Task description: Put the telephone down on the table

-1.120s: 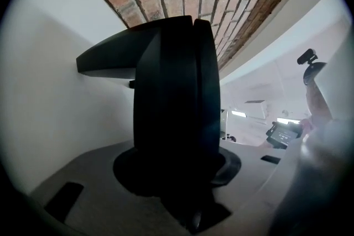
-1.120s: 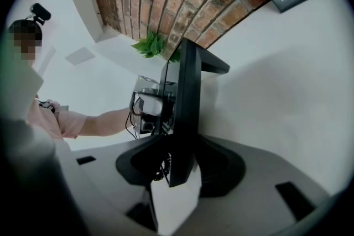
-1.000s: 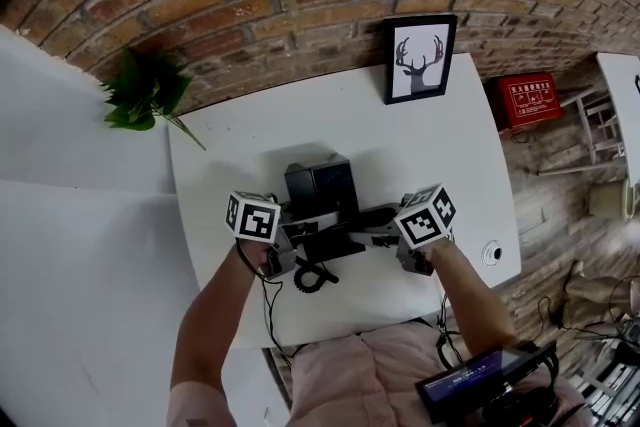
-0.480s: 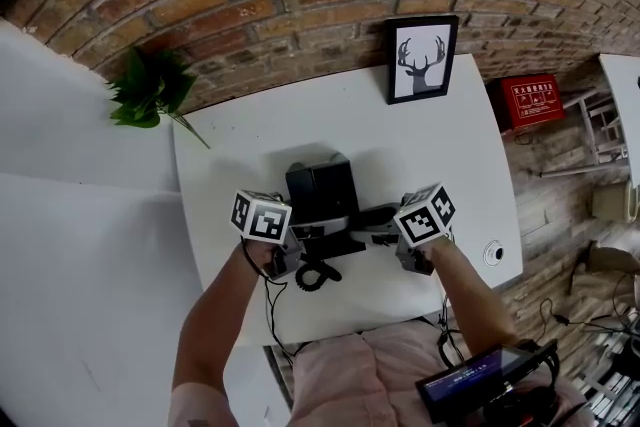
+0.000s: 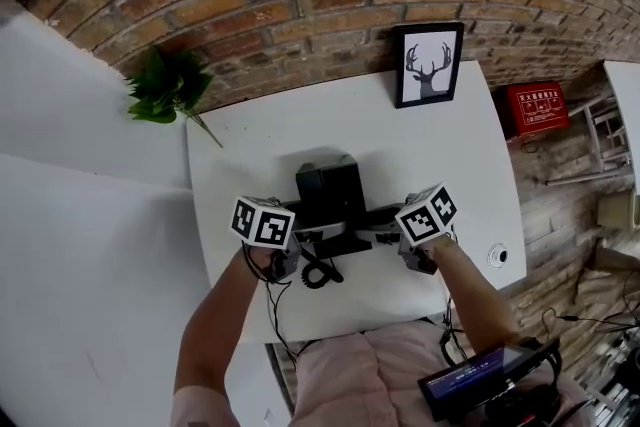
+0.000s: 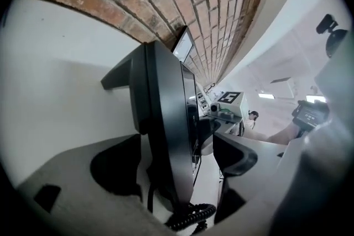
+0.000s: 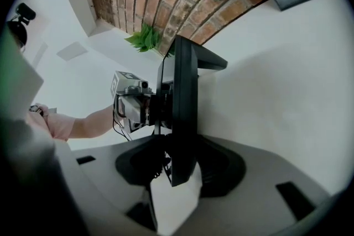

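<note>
The black telephone (image 5: 330, 198) stands on the white table (image 5: 260, 135), its coiled cord (image 5: 318, 273) trailing toward the near edge. My left gripper (image 5: 303, 238) is at the phone's left side. Its jaws have just been opening and are now open: in the left gripper view the telephone (image 6: 166, 119) stands between them with a gap on the right side of my left gripper (image 6: 177, 166). My right gripper (image 5: 376, 233) holds the phone's right side. In the right gripper view the thin edge of the telephone (image 7: 182, 113) sits clamped in my right gripper (image 7: 182, 166).
A framed deer picture (image 5: 430, 63) leans on the brick wall at the table's back right. A green plant (image 5: 170, 85) hangs past the back left corner. A red box (image 5: 538, 105) lies on the floor to the right. The cord (image 6: 191, 215) coils below the left jaws.
The left gripper has turned a little beside the phone's left side. The phone's near part now lies more level. The right gripper has kept its place.
</note>
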Tool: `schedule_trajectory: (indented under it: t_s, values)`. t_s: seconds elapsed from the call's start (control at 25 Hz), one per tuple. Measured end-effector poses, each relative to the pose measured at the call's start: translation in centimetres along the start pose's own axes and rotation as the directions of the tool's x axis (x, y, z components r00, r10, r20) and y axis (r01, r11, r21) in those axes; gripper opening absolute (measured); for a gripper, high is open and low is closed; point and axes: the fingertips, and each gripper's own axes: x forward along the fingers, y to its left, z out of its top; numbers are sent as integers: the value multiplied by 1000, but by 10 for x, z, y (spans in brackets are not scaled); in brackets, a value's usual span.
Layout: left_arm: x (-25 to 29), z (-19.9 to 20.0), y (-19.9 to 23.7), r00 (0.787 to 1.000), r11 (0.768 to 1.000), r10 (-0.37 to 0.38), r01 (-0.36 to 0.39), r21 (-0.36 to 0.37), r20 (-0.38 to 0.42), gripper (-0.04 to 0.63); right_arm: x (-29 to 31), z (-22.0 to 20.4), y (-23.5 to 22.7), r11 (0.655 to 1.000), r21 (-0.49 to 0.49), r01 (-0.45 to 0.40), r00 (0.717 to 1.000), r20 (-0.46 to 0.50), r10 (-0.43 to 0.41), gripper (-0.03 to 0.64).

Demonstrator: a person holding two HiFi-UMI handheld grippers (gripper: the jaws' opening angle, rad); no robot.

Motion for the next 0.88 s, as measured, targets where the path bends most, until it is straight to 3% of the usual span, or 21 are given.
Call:
schedule_trajectory:
  t_s: [0.28,0.36,0.44,0.52,0.64,0.76,0.88]
  values:
    - [-42,-4,-8,994,996,77,-80,41,77,419,-27,11,-7,993,-17,114,990,82,-112,206]
    - [-63,1,-15,983,990,115,-125,64,142,419,-40,18,-4,985,-50,167,981,112,-161,207]
    - [-89,11,-26,956,978,165,-190,87,241,411,-52,28,5,971,-98,219,966,160,-202,207]
    - [-117,26,-41,904,956,216,-273,111,368,364,-65,42,21,951,-149,273,945,226,-236,204]
    - [-154,52,-75,790,894,278,-420,153,546,289,-86,67,52,907,-221,359,896,353,-268,191]
    - [-186,73,-116,655,794,316,-578,186,686,247,-106,96,96,841,-290,456,823,498,-275,175]
    - [-213,88,-161,516,688,308,-701,187,799,202,-127,118,143,759,-345,551,737,629,-249,152]
